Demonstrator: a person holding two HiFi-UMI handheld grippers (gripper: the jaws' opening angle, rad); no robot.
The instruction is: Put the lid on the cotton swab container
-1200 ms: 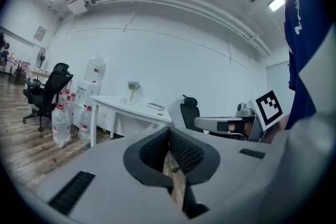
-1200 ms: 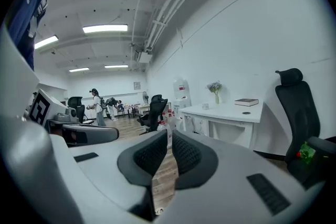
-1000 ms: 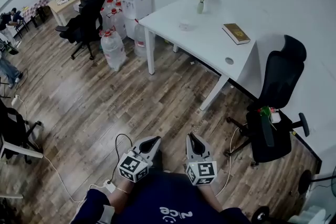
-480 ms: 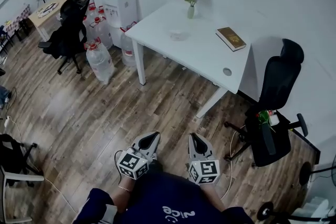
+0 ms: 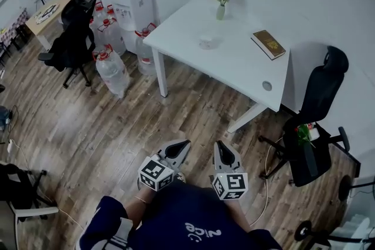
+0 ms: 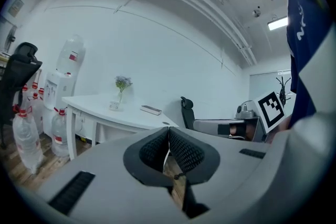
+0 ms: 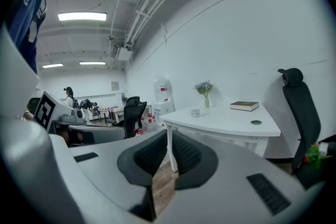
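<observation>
Head view: two empty tools at the waist, with the counter well ahead.
The left tool point(image 5: 185, 143) and right tool point(image 5: 219, 144) are held side by side close to the person's torso. Each has its jaws pressed together on nothing and points nearly level toward the white counter point(image 5: 234, 67). The cotton swab container point(image 5: 206, 41) stands there near the flower vase point(image 5: 221, 9), well apart from both tools. The white print on the dark shirt point(image 5: 199, 231) and the cover of the book point(image 5: 268, 44) cannot be read.

Left gripper point(image 5: 185, 143) and right gripper point(image 5: 220, 145) carried forward, white table point(image 5: 234, 61) nearer
</observation>
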